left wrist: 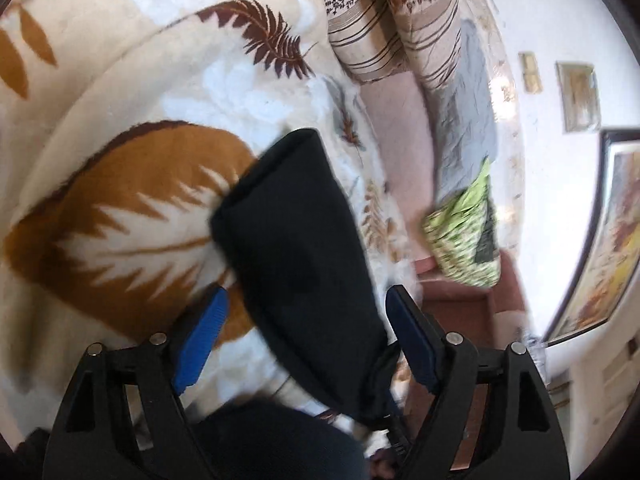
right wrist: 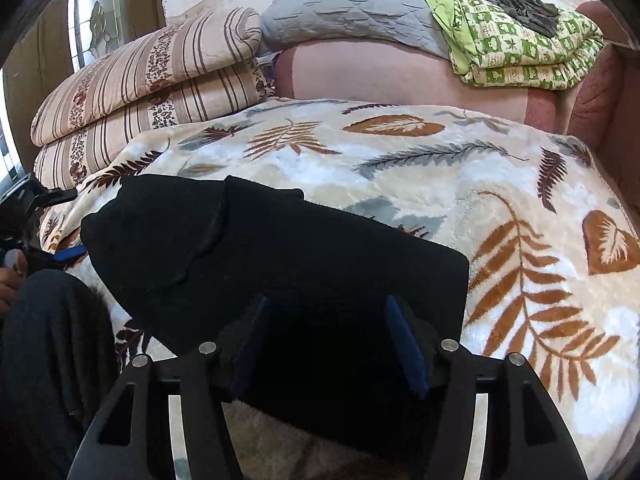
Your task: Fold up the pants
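Black pants (right wrist: 260,256) lie folded into a thick flat bundle on a leaf-patterned blanket (right wrist: 460,184). My right gripper (right wrist: 328,316) sits low over the bundle's near end. Its blue pads (right wrist: 404,344) stand apart on either side of the cloth without squeezing it, so it is open. In the left wrist view the pants (left wrist: 296,232) run as a long black strip away from me through the gap of my left gripper (left wrist: 306,294). That gripper is wide open. Its left pad (left wrist: 202,340) is off the cloth and its right pad is beside the cloth's edge.
Striped folded quilts (right wrist: 152,80) are stacked at the blanket's far left. A grey quilt (right wrist: 352,12) and a green patterned blanket (right wrist: 520,52) with a dark garment on it lie on the pink sofa behind. A person's dark trouser leg (right wrist: 48,352) is at the left. Framed pictures (left wrist: 580,96) hang on the wall.
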A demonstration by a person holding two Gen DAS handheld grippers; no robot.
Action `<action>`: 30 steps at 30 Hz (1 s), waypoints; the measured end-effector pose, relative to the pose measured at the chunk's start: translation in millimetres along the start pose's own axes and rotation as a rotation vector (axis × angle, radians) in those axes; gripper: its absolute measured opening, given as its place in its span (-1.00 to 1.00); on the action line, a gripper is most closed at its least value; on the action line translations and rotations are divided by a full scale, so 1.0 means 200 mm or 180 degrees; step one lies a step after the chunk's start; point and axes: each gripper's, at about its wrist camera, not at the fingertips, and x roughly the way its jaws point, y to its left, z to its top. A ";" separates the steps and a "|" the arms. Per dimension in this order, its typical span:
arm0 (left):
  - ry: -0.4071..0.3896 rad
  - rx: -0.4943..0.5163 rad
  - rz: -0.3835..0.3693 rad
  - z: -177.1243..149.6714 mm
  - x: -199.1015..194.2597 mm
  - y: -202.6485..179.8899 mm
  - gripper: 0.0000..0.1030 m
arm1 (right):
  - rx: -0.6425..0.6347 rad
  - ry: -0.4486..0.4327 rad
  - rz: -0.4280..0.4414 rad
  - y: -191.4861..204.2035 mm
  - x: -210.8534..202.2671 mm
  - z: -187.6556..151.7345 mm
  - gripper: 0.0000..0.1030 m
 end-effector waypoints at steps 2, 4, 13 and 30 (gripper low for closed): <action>-0.0021 0.0000 -0.0071 0.03 0.02 0.01 0.56 | -0.0002 0.0000 0.0002 0.00 0.00 0.00 0.22; -0.0060 0.0005 -0.0108 0.05 0.02 0.01 0.56 | -0.0001 -0.0001 0.0003 0.00 0.00 0.00 0.23; -0.0144 -0.0194 0.0197 0.07 0.00 0.10 -0.72 | -0.0002 -0.0001 0.0007 0.00 0.00 0.00 0.23; -0.0356 0.2639 0.0526 -0.34 0.09 -0.72 -0.85 | 0.0046 0.0004 0.0064 -0.02 0.00 0.00 0.25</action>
